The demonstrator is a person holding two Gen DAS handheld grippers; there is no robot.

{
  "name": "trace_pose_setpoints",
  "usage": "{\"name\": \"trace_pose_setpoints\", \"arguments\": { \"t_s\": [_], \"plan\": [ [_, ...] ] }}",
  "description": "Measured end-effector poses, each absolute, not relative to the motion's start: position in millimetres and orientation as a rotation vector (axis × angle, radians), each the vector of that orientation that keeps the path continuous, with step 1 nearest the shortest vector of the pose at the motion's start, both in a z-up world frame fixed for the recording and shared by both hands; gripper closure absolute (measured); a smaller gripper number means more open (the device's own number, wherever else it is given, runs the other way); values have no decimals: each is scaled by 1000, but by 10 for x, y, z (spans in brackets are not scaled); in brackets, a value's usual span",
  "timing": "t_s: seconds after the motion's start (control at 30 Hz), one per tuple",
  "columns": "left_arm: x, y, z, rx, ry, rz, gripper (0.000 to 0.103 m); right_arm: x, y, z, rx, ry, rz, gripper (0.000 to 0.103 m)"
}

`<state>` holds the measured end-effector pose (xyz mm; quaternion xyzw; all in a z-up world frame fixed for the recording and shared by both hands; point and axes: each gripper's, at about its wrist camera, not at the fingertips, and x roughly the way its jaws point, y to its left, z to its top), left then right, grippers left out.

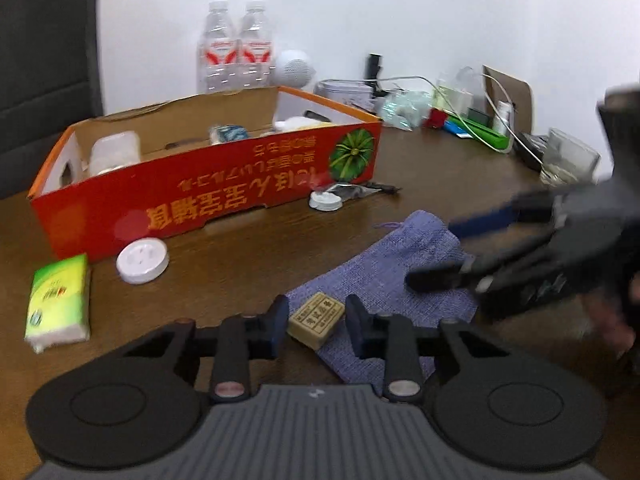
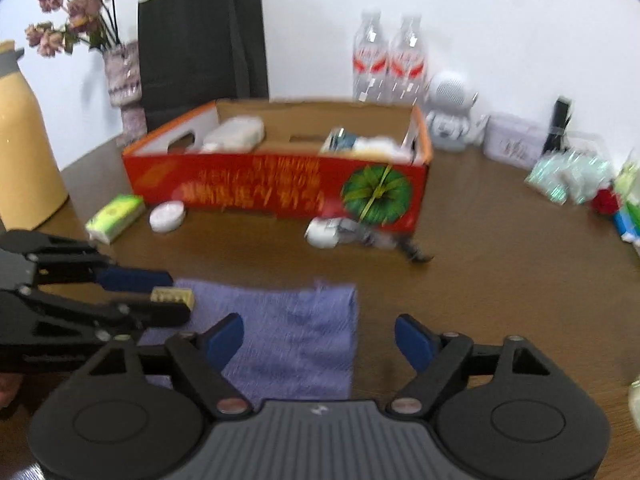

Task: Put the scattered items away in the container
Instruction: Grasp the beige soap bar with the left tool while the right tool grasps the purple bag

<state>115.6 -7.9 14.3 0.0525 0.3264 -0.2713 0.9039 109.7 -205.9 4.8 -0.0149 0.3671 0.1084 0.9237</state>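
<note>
right gripper [image 1: 460,248]: smeared by motion blur; box lettering [image 2: 256,188]: unreadable; yellow flask [image 2: 24,140]: cropped at left edge

Red cardboard box [image 1: 208,192] open-topped on brown table, partly filled. In front: purple cloth pouch [image 1: 384,276] flat, small tan block [image 1: 317,320] on it, two white lids [image 1: 142,260], green tissue pack [image 1: 58,300].

Yellow East Asian characters run upside down along the red box [image 1: 208,196], seemingly Japanese; too blurred to read properly.
</note>
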Motion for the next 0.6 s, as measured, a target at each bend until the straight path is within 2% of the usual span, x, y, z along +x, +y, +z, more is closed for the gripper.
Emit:
{"name": "trace_pose_setpoints", "arguments": {
  "t_s": [0.1, 0.13, 0.17, 0.2, 0.23, 0.3, 0.37, 0.47, 0.5, 0.6],
  "plan": [
    [1011, -49, 167, 56, 681, -451, 76, 1025, -2014, -33, -57, 733, 222, 31],
    [954, -68, 171, 67, 674, -420, 76, 1015, -2011, -33, -54, 726, 229, 40],
    [907, -91, 181, 81, 669, -403, 76, 1009, -2015, -29, -46, 721, 237, 54],
    [867, -112, 193, 92, 667, -402, 72, 1004, -2016, -23, -44, 717, 235, 60],
    [848, -118, 206, 92, 668, -419, 55, 1002, -2017, -19, -43, 714, 230, 68],
    [857, -110, 207, 70, 680, -460, 41, 1015, -2047, -17, -28, 709, 210, 72],
    [930, -90, 180, 42, 701, -465, 43, 1032, -2090, -14, -12, 707, 189, 73],
    [1040, -44, 154, 5, 697, -468, 60, 1033, -2115, -17, -16, 705, 186, 71],
    [1077, -34, 148, -9, 703, -484, 77, 1028, -2102, -19, -25, 703, 187, 70],
    [1085, -45, 157, 2, 706, -473, 81, 1015, -2068, -20, -50, 697, 192, 70]
  ]
}}
